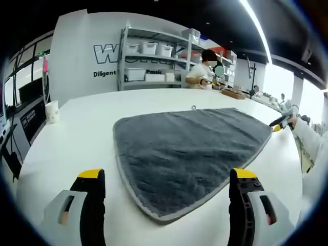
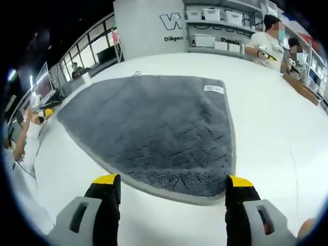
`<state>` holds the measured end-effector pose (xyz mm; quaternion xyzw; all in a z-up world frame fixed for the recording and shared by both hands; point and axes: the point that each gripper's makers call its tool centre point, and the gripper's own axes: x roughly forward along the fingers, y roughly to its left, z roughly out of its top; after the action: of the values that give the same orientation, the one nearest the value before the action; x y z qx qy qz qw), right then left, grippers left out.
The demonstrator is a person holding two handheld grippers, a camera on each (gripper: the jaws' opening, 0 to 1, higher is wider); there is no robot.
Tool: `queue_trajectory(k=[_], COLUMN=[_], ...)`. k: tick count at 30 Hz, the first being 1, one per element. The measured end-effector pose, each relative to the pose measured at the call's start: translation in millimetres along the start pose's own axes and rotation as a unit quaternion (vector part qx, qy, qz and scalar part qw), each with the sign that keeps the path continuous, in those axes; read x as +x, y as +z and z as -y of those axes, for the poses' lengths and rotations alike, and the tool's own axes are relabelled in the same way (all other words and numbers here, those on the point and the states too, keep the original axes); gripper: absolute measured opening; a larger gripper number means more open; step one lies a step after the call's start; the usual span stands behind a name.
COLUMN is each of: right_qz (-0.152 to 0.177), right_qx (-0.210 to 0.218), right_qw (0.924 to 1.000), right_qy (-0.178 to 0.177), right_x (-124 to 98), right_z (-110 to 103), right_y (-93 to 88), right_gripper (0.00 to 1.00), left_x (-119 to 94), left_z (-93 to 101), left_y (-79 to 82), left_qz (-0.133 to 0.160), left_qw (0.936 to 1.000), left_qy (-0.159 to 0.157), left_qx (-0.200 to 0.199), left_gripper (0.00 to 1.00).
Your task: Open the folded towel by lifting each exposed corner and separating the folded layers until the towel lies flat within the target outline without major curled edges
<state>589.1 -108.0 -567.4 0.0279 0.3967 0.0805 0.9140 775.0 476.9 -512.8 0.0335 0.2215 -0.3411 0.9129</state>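
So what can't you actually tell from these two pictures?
- Grey towel: whether folded layers remain; in both views its top face hides anything beneath.
- White label near the towel's edge, right gripper view: print too small to read.
- Wall lettering, left gripper view: cut off by the shelving.
- Target outline: no mark can be made out on the white table.
- Cup: contents hidden by its wall.

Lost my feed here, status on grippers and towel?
Left gripper open, right gripper open, both empty. Grey towel spread flat on white table. Nothing on it.

Grey towel [image 1: 189, 154] lies spread flat on table [image 1: 77, 138].
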Motion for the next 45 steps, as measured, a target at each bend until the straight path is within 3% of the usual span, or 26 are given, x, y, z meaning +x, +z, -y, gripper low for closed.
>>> queue_trajectory(k=[10, 18, 19, 21, 27, 36, 45], right_qz=[0.017, 0.030, 0.030, 0.026, 0.065, 0.112, 0.132], right_qx=[0.011, 0.030, 0.028, -0.010, -0.031, -0.102, -0.146], right_qw=[0.9998, 0.9990, 0.9991, 0.9992, 0.9970, 0.9883, 0.9802], right_qy=[-0.003, 0.012, 0.010, -0.029, -0.027, -0.018, -0.018], right_x=[2, 0, 0, -9, -32, -59, -67], right_z=[29, 24, 24, 31, 17, -28, -56], right_y=[8.7, 15.4, 15.4, 18.1, 40.3, 66.5, 84.2], right_gripper=[0.87, 1.00, 1.00, 1.00, 1.00, 1.00, 1.00], left_x=[0, 0, 0, 0, 0, -3, -14], left_z=[-2.5, -2.9, -2.9, -2.7, -3.1, 3.6, 29.3], left_y=[0.4, 0.2, 0.1, 0.5, 2.0, 7.0, 30.2], left_qz=[0.000, 0.001, 0.001, 0.001, 0.002, 0.010, 0.057], left_qw=[1.0000, 1.0000, 1.0000, 1.0000, 1.0000, 0.9998, 0.9930], left_qy=[0.000, 0.001, 0.002, 0.001, 0.001, -0.016, -0.064], left_qx=[-0.002, -0.004, -0.004, -0.004, -0.003, 0.006, 0.081], left_gripper=[0.99, 0.99, 0.99, 0.99, 0.99, 0.99, 0.99])
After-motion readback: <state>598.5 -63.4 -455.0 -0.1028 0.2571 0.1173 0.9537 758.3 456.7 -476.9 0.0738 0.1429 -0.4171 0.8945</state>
